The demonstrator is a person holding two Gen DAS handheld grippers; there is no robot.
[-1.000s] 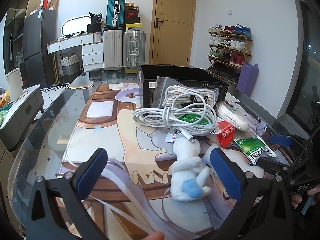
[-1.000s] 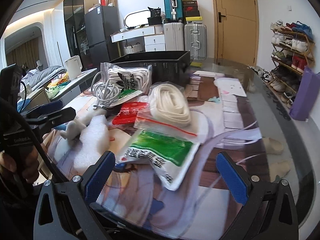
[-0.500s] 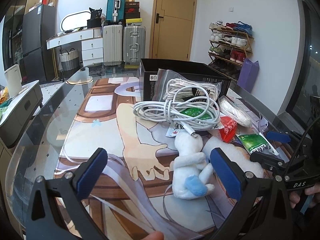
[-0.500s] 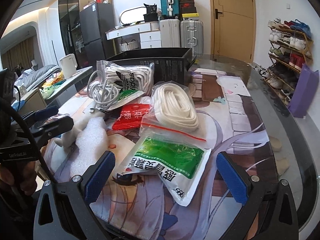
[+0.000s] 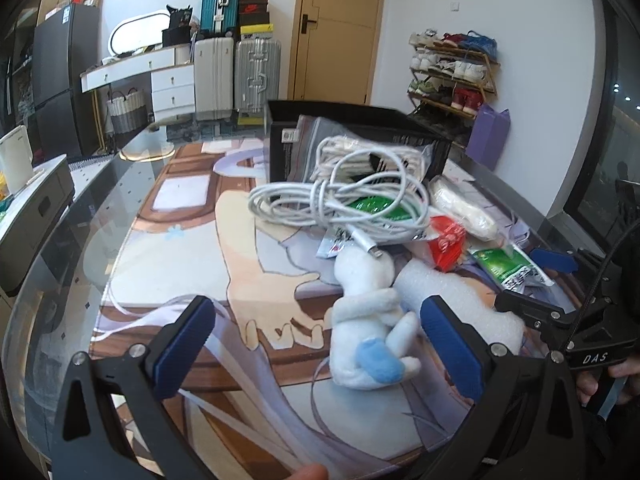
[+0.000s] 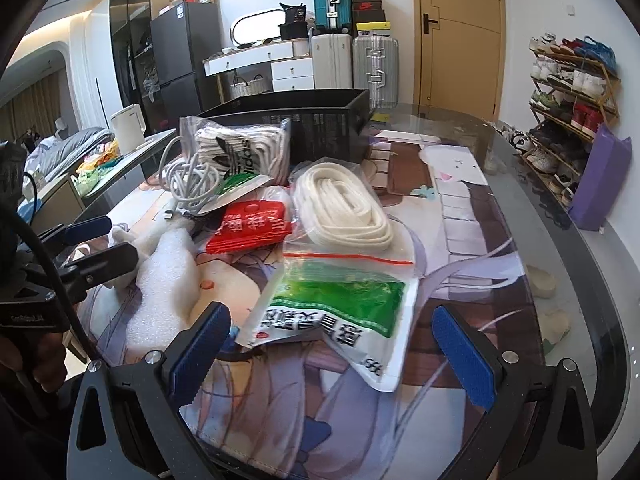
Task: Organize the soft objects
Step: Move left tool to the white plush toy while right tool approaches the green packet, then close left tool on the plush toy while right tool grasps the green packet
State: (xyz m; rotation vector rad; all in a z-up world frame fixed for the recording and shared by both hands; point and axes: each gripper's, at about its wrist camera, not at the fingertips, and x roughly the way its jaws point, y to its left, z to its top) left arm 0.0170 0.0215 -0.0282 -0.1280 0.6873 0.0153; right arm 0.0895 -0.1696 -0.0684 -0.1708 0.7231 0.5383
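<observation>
Left gripper (image 5: 316, 344), jaws apart, sits nearest the plush toy (image 5: 370, 320), which lies ahead-right, long axis pointing away; right gripper (image 6: 332, 344) also open.

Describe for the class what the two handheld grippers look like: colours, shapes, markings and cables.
Both the left gripper and the right gripper have black, angular frames with triangular cut-outs and silver screws. The jaws carry blue ribbed pads. Seen from the left camera, the right gripper's body bears white "DAS" lettering and a black cable. A black cable also runs along the left one.
</observation>
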